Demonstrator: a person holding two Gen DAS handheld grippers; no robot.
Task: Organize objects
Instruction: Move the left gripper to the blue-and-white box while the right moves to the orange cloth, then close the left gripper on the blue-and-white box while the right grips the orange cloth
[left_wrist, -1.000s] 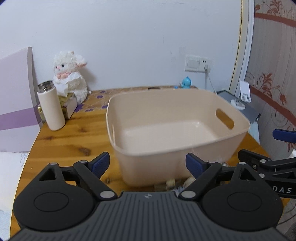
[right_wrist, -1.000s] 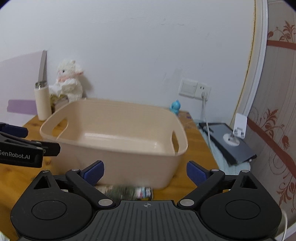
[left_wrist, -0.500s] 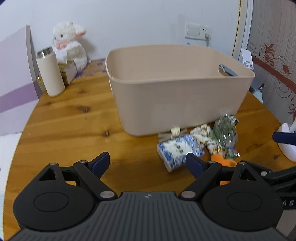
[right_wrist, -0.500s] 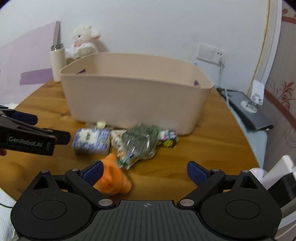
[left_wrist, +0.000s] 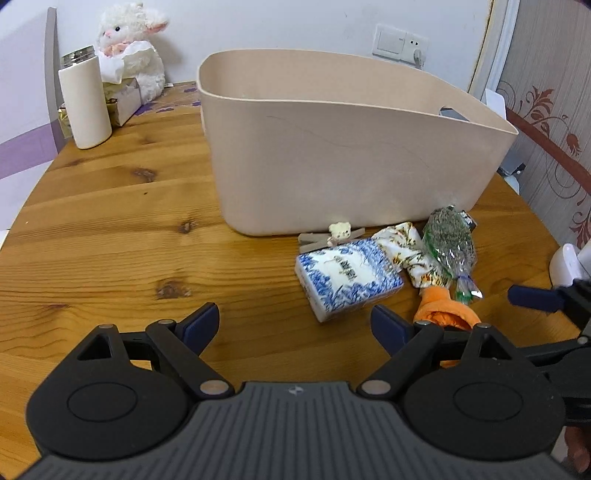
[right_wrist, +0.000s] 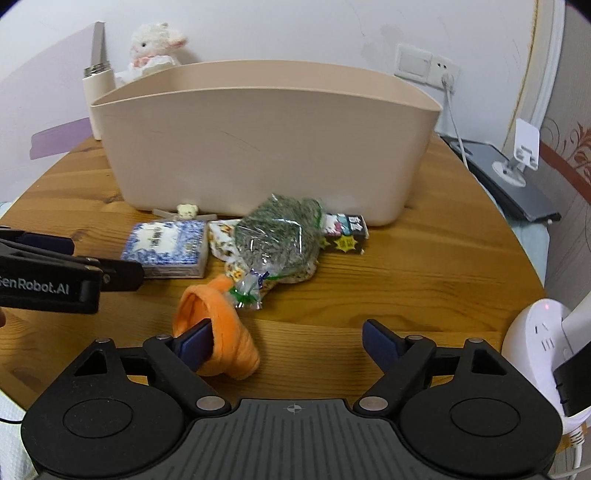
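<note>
A small heap of things is lying on the wooden table (left_wrist: 110, 221) just in front of the beige tub (left_wrist: 351, 147): a blue-and-white box (left_wrist: 347, 282), a patterned cloth pouch (left_wrist: 410, 254), a clear bag of dried green herbs (right_wrist: 277, 236), an orange cloth piece (right_wrist: 218, 332), a dark printed packet (right_wrist: 345, 230) and a tiny bear clip (left_wrist: 338, 232). The herb bag is resting on the pouch, its tied neck pointing toward the orange cloth. The bear clip is sitting against the foot of the tub, and the dark packet is lying close to the tub wall too.

The left gripper (left_wrist: 293, 326) is hovering above the table with its fingers spread wide and nothing between them, the blue-and-white box lying just ahead of its right fingertip. The right gripper (right_wrist: 284, 341) is also standing wide open and gripping nothing; its left fingertip (right_wrist: 197, 341) is overlapping the orange cloth, though whether it is touching cannot be told.

At the back of the table, a white flask (left_wrist: 85, 105) is standing upright beside a plush lamb (left_wrist: 129, 55). A white power strip (right_wrist: 539, 339) is sitting at the right edge.
</note>
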